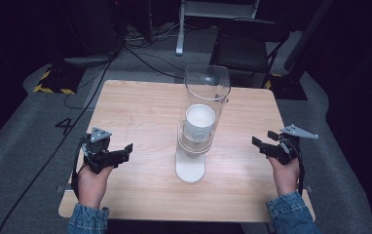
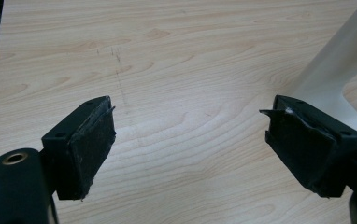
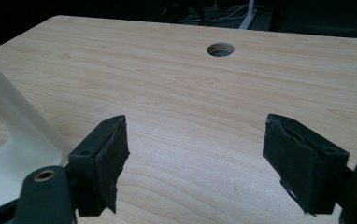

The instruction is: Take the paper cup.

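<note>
Both tools sat idle on the counter [image 1: 140, 105], one at each side near the person. Left tool [image 1: 125, 152] had its jaws spread wide with nothing between them; the left gripper view showed only bare wood grain between the pads [image 2: 92, 144]. Right tool [image 1: 262, 145] was the same: wide open, empty, aimed inward toward the middle.

The cup dispenser [image 1: 194, 126] stood at the counter's centre, between the two tools and well apart from each. It was a clear upright tube on a white base [image 1: 190, 170], with a stack of white paper cups [image 1: 199, 122] inside, the top cup's rim sitting about halfway up the tube. The base edge showed at the right of the left gripper view [image 2: 335, 70] and at the left of the right gripper view [image 3: 8, 135], so both tools were angled in at it.

My read: this was a ready pose. Open jaws on both sides fit a two-handed job, probably one tool steadying the tube while the other pulled a cup. The tall tube on a narrow base looked tippy, which would explain bracing it. Couldn't tell whether cups came out top or bottom.

A cable hole [image 3: 220, 49] sat in the far part of the counter, unused.
</note>
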Demonstrator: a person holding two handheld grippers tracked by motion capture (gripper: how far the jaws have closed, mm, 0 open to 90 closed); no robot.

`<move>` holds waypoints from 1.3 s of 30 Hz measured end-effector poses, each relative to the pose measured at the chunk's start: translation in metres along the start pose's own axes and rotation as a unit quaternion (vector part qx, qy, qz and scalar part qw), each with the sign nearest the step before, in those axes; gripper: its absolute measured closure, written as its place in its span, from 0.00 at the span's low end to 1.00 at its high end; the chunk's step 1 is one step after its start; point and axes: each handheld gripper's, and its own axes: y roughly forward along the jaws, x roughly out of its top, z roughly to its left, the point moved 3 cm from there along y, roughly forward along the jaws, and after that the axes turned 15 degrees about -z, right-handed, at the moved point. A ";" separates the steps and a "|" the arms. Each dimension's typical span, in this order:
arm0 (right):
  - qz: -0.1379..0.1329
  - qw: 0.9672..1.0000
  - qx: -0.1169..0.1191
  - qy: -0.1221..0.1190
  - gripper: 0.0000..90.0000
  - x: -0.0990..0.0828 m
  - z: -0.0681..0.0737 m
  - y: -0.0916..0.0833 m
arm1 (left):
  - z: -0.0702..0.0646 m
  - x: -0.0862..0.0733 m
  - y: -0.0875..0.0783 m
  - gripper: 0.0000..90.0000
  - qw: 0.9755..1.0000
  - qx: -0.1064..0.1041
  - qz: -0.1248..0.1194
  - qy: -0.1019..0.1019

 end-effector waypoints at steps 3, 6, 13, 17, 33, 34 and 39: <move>-0.001 1.000 0.003 -0.001 0.25 0.000 0.001 0.000 | 0.000 0.000 0.000 0.18 1.000 0.001 -0.001 0.001; 0.002 1.000 0.006 -0.004 0.25 -0.001 0.003 0.001 | 0.000 0.001 0.001 0.18 1.000 0.001 -0.001 0.001; 0.002 1.000 0.012 -0.007 0.25 -0.002 0.007 0.003 | -0.001 -0.001 0.001 0.18 1.000 -0.001 0.002 0.001; 0.003 1.000 0.022 -0.008 0.25 -0.002 0.012 0.006 | -0.001 0.000 0.001 0.18 1.000 -0.002 0.002 0.002; 0.016 0.993 0.110 -0.033 0.22 -0.006 0.065 0.021 | -0.003 -0.001 0.002 0.18 1.000 -0.008 0.008 0.004; 0.016 0.993 0.110 -0.033 0.22 -0.006 0.065 0.021 | -0.003 -0.002 0.002 0.18 1.000 -0.008 0.008 0.004; 0.014 0.989 0.143 -0.040 0.20 -0.009 0.084 0.025 | -0.003 -0.002 0.001 0.18 1.000 -0.009 0.010 0.004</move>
